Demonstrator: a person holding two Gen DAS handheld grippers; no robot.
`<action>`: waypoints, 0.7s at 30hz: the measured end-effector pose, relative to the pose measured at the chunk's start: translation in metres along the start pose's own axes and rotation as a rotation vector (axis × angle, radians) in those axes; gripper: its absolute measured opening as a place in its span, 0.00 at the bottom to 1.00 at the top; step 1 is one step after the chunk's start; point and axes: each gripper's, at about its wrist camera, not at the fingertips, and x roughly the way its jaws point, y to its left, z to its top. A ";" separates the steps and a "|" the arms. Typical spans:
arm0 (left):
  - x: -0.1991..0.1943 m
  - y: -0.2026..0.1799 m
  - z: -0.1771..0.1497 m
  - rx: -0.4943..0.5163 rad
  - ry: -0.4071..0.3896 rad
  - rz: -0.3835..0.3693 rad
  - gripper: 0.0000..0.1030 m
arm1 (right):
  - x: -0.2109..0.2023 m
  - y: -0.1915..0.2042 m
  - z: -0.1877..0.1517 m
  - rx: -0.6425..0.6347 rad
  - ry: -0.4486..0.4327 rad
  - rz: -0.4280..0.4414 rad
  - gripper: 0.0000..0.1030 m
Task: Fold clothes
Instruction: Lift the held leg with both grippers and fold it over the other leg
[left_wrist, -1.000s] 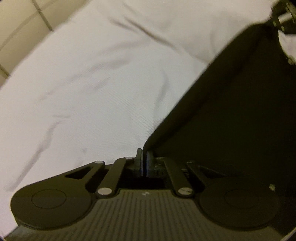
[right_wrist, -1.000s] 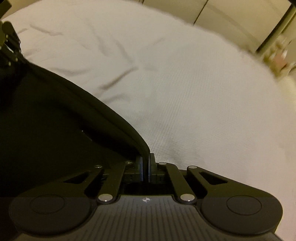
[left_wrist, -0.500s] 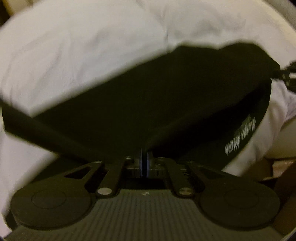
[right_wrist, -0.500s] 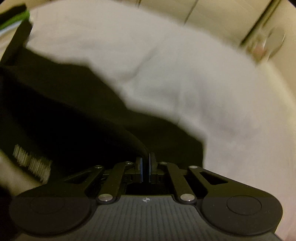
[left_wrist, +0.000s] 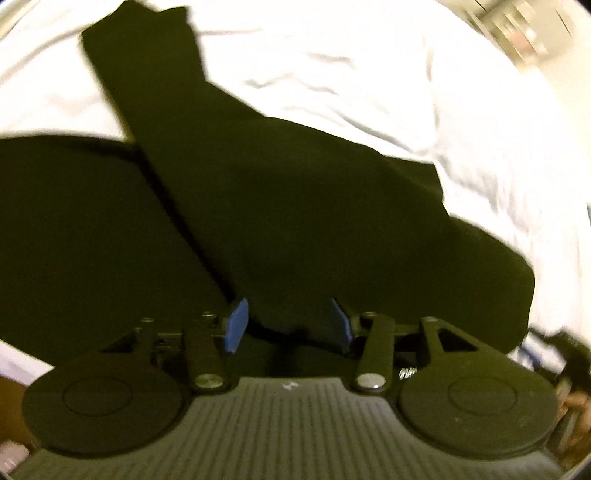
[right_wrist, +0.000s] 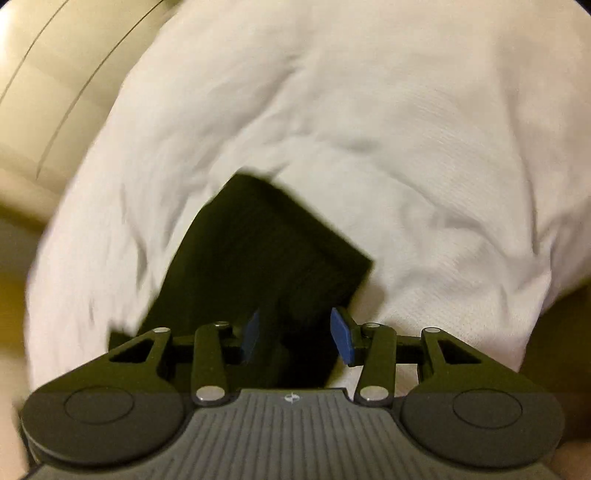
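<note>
The garment (left_wrist: 280, 206) is showing as solid black, with no print or pattern visible on the parts in view, and it is appearing equally black in the right wrist view (right_wrist: 266, 258). The bed sheet (left_wrist: 369, 74) beneath it is reading as plain white, creased with soft grey shadows. The fingers (left_wrist: 236, 325) of both tools are wearing bright blue pads on black frames with silver rivets. Beyond the sheet, a cream surface (right_wrist: 55, 74), possibly tiled flooring, is looking blurred.

No legible txt; small emblem on each hand-held gripper only.
</note>
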 end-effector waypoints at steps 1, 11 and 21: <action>0.002 0.002 0.003 -0.032 -0.005 -0.001 0.42 | 0.002 -0.003 0.002 0.026 -0.010 0.008 0.43; 0.015 -0.001 -0.007 -0.087 -0.048 0.032 0.54 | 0.019 -0.001 0.013 -0.031 0.014 -0.032 0.40; 0.014 0.000 -0.005 -0.062 -0.092 0.275 0.57 | 0.022 0.001 0.013 -0.051 0.043 -0.072 0.40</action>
